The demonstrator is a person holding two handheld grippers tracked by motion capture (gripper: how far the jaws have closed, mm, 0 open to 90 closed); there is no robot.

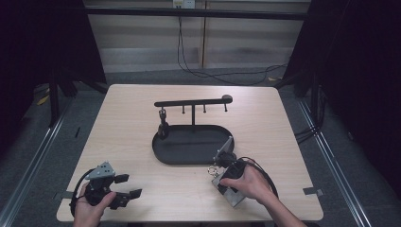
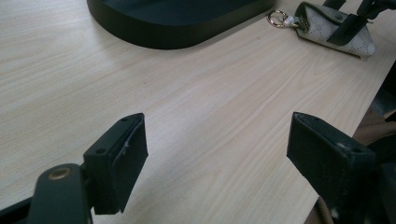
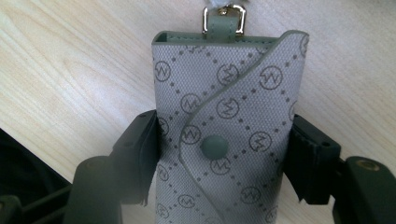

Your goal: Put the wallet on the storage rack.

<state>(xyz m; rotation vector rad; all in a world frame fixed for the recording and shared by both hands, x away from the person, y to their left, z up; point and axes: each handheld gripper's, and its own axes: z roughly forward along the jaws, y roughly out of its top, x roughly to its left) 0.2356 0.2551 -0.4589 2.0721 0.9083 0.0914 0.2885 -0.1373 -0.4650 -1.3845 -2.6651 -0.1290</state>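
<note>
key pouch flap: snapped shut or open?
Shut: the key pouch has its flap folded across the front, snap button seated; right gripper jaws clamp its sides.

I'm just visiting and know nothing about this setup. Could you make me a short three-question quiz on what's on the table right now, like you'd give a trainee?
1. True or false: the right gripper is shut on the patterned key pouch.
2. What is between the jaws of the left gripper?
A. the pouch
B. a metal ring
C. nothing, just bare table beyond them
3. Where does the pouch lie relative to the black oval tray: inside it or outside it?

Key
1. True: both jaws press on the pouch's sides.
2. C: its jaws stand wide apart.
3. Outside, on the table beside the tray's rim, its metal ring toward the tray.
</note>
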